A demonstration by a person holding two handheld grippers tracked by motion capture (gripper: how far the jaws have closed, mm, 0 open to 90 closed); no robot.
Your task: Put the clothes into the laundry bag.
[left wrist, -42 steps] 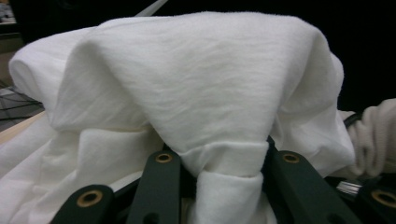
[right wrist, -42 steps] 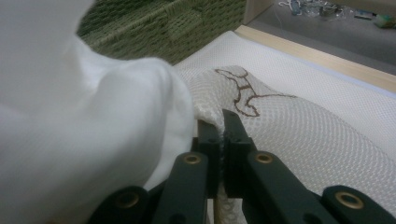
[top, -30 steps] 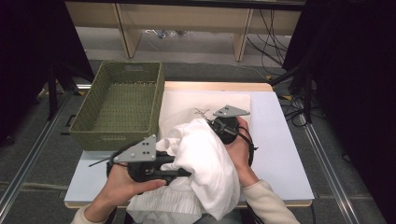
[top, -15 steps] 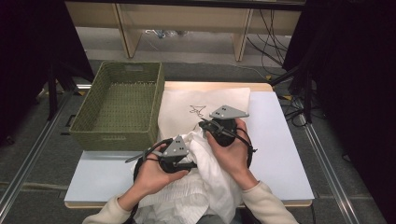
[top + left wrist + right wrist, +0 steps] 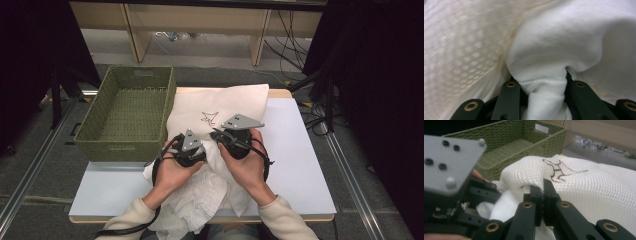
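A cream mesh bag (image 5: pixel 225 102) with a dark star-like drawing lies on the white table, next to the basket. My right gripper (image 5: pixel 227 139) is shut on the bag's near edge (image 5: pixel 534 176) and lifts it a little. A white garment (image 5: pixel 197 197) is bunched at the table's front and hangs over the edge. My left gripper (image 5: pixel 190 149) is shut on a fold of this white garment (image 5: pixel 544 95), right beside the lifted bag edge. The mesh of the bag (image 5: pixel 459 50) fills the left side of the left gripper view. The two grippers almost touch.
An empty green woven basket (image 5: pixel 125 107) stands at the table's left, close to the bag; its wall (image 5: pixel 506 155) rises just behind my left gripper (image 5: pixel 454 195). The white table top (image 5: pixel 300 155) lies bare on the right. Cables run on the floor beyond.
My left gripper has moved right and forward from the table's front left, carrying the white garment up to the bag's edge. The right gripper has stayed about where it was.
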